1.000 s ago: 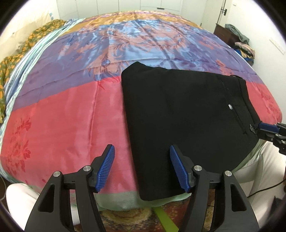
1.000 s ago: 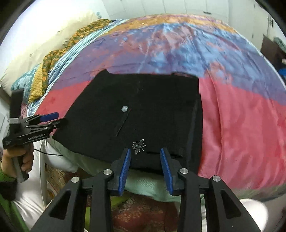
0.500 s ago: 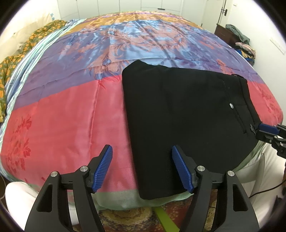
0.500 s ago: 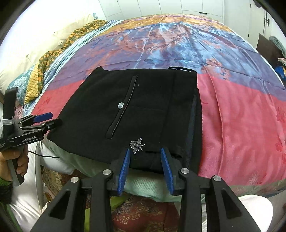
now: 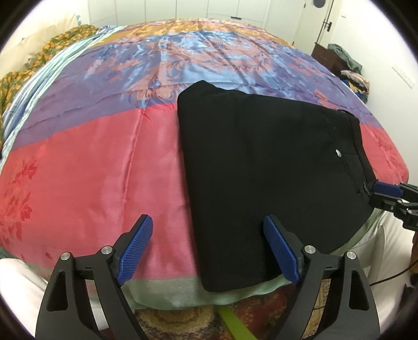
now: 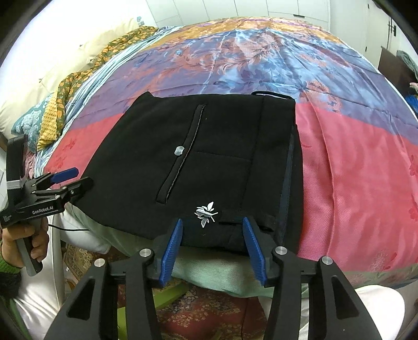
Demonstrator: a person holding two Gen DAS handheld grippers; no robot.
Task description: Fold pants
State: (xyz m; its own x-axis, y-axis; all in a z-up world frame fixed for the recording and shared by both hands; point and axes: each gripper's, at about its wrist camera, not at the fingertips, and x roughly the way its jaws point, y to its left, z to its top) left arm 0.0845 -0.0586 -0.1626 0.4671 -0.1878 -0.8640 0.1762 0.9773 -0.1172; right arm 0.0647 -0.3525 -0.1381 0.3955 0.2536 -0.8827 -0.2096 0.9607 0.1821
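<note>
Nearest to us in the left wrist view, our left gripper (image 5: pixel 206 247) stands wide open, ribbed blue pads (image 5: pixel 134 249) on black angular arms, gripping nothing; the near corner of the pants (image 5: pixel 261 183) lies between its fingers. In the right wrist view, our right gripper (image 6: pixel 213 247) is parted to a moderate gap and has hold of nothing, its blue pads (image 6: pixel 171 252) just short of the waistband edge.

Under both tools a patterned rug (image 6: pixel 209 313) shows, and the pale green hem (image 5: pixel 167 290) of the bedcover (image 5: pixel 91 170) hangs over the bed's edge.

Now the pants: black, matte, a dense woven cloth folded into a flat, roughly rectangular pad at the near edge of the bed, partly overhanging the hem. We see a small white embroidered emblem (image 6: pixel 206 213) right by the right gripper, then a long slit pocket (image 6: pixel 183 154) with a pale button (image 6: pixel 179 151) beside it, and a belt loop (image 6: pixel 269 94) at the far edge.

The bedcover is glossy and satin-like, quilted in bands: pink-red nearest, then purple, then blue with floral scrolls, then orange.

Farther off, cream pillows (image 6: pixel 86 60) and a green-and-orange floral cloth (image 6: pixel 78 78) lie at the head of the bed. A dark wooden cabinet (image 5: pixel 330 58) carries a heap of clothes (image 5: pixel 344 53), and white wardrobe doors (image 5: pixel 209 10) close the view.
</note>
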